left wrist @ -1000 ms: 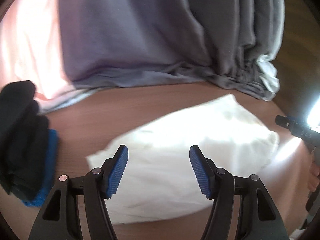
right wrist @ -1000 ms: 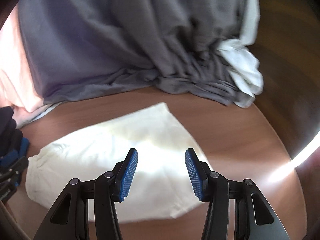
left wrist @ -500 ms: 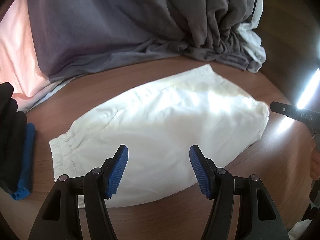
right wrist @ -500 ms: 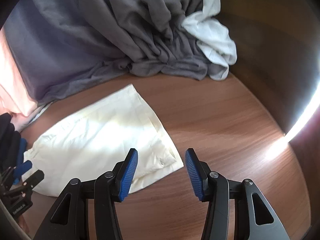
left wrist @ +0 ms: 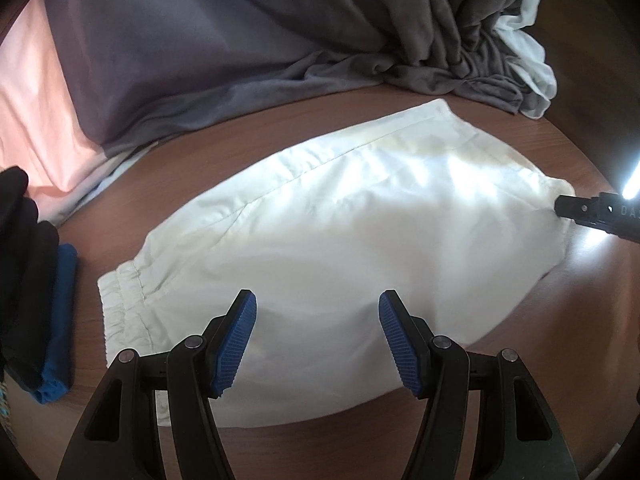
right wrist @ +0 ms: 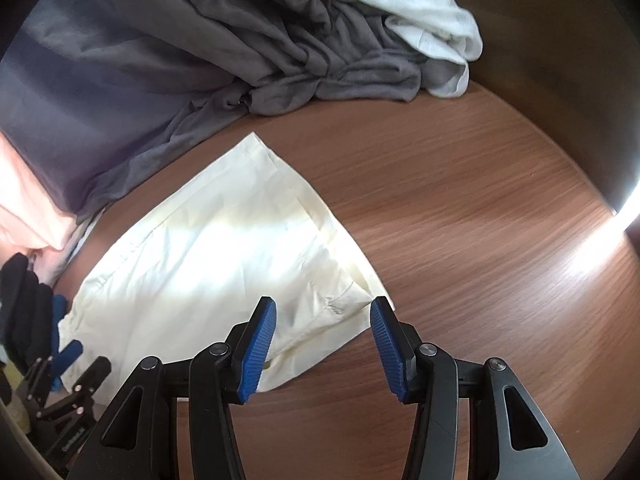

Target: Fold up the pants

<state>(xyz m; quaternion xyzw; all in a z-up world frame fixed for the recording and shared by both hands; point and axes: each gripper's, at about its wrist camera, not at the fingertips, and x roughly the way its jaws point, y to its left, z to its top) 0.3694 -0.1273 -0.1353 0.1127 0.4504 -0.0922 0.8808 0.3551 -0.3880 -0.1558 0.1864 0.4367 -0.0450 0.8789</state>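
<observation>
Left wrist view is filled, across its upper part, by a heap of grey cloth (left wrist: 248,40) with pink fabric (left wrist: 32,112) at the far left. Below it, on the wooden desk (right wrist: 460,200), the white pants (left wrist: 340,232) are laid in the centre of the frame, flattened and seemingly already doubled leg on leg, waistband at lower left. A further fold is judged to remain. At the bottom edge the left gripper (left wrist: 316,336) is held over the near edge of the pants, jaws apart and empty. In the right wrist view the right gripper (right wrist: 322,346) is poised over the hem corner, jaws likewise apart, nothing clamped.
</observation>
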